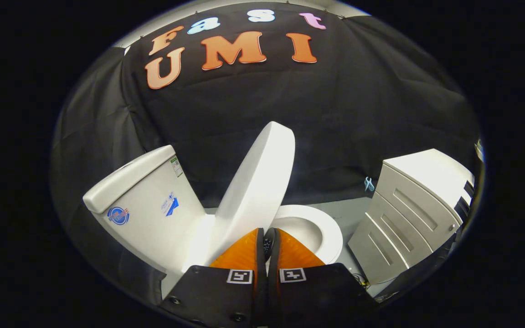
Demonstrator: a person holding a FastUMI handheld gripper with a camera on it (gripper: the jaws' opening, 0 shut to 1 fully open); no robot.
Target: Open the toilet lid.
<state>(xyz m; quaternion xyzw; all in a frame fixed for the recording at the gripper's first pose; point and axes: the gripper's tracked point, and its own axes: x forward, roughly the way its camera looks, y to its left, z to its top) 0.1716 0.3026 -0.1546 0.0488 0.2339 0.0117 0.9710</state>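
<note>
Nearest, the tongs (268, 238) are drawn together, the two fingers (243, 255) almost touching with only a thin dark slit between them; whether they pinch the lower rim of the toilet lid (258, 182) I cannot tell, since the tips sit right at its near edge and hide the contact. Just ahead of them the lid stands well raised, tilted back toward the cistern (146, 205) on the left but not yet resting against it. Its long axis runs from the hinge end low by the tips up to the rounded free end far and high, and its broad underside faces right, over the bowl. It looks a stiff, smooth moulded shell, light enough to push but slick, so I would judge a flat press on its face, or a grip on the rim near the free end, safer than a pinch low down; let go early and it could fall back with a bang. Right of the tips the seat ring (324, 230) lies flat on the bowl. Further right stands a pale drawer cabinet (408, 218), with the black cloth wall (358, 118) behind everything.
</note>
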